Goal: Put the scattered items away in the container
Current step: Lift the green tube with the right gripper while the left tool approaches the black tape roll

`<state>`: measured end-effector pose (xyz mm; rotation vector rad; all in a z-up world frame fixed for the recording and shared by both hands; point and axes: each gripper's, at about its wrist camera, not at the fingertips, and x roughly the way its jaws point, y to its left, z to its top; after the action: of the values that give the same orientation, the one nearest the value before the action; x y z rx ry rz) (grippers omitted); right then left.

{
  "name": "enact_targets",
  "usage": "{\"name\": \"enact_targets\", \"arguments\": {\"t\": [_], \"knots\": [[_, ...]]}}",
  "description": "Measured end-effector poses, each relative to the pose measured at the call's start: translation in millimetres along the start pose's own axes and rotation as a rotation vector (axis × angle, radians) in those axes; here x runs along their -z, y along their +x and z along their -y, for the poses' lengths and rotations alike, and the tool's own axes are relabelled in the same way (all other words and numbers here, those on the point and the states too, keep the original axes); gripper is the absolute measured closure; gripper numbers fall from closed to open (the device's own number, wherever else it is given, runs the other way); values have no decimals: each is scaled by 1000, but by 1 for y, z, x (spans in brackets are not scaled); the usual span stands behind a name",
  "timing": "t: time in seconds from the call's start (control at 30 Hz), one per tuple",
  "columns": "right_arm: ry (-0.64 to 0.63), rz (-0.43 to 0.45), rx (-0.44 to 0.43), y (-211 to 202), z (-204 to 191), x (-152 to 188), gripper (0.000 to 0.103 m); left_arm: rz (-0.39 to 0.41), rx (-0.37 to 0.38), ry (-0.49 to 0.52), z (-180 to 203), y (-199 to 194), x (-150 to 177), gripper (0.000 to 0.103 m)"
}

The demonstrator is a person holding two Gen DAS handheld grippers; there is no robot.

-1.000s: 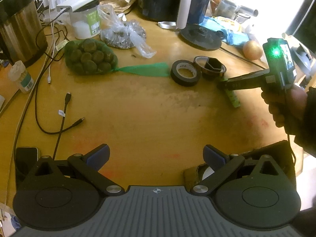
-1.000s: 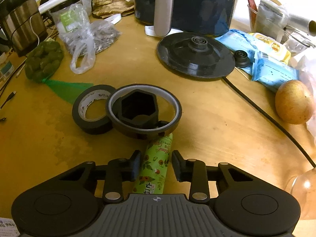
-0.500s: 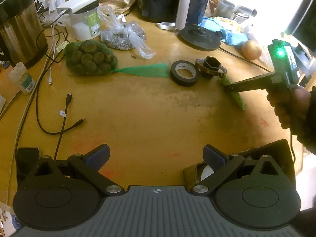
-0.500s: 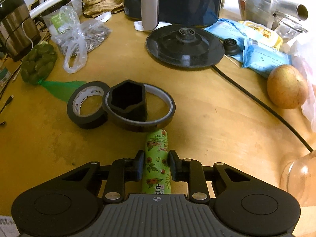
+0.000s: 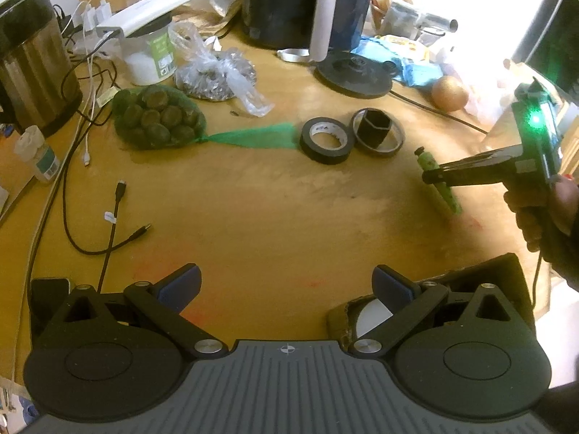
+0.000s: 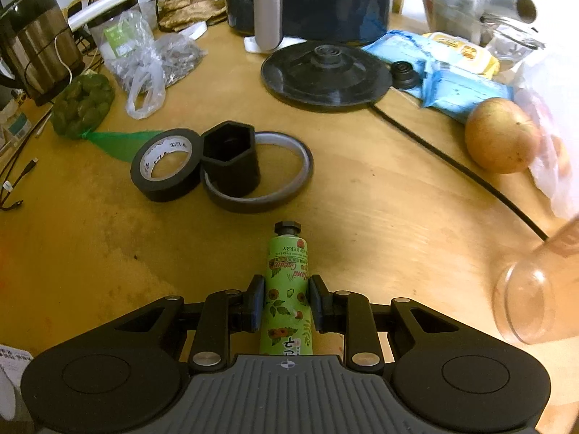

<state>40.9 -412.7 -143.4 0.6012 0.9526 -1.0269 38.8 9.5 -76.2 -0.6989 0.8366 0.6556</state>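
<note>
On the cluttered wooden counter (image 6: 362,188), the right tool (image 6: 285,302) was clamped on the slim green hand cream tube (image 6: 287,289), lifted near glossy black tape rolls (image 6: 166,170); left tool (image 5: 286,285) gaped empty.

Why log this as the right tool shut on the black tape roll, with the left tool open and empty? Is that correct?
Not quite. The right tool is shut on the green hand cream tube, not the black tape roll, which lies untouched on the table; the right wrist view shows it. The left tool is open and empty.
</note>
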Motion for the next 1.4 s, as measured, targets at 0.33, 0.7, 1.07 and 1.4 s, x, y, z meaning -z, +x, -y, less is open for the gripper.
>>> {"name": "enact_targets", "arguments": {"t": [0.33,0.7,1.07,1.4], "knots": [[1,19,3,-14,6,13,74,23,4,19,8,-2,-5,0],[1,-16,20,-3,10,30,73,23,1,24,10,-2,-8,0],[-20,-16,47,-5,5,34,72,22,6,24,11,3,-14,0],[1,10,46,-12,8,36,74,36,21,61,14,11,-27,0]]}}
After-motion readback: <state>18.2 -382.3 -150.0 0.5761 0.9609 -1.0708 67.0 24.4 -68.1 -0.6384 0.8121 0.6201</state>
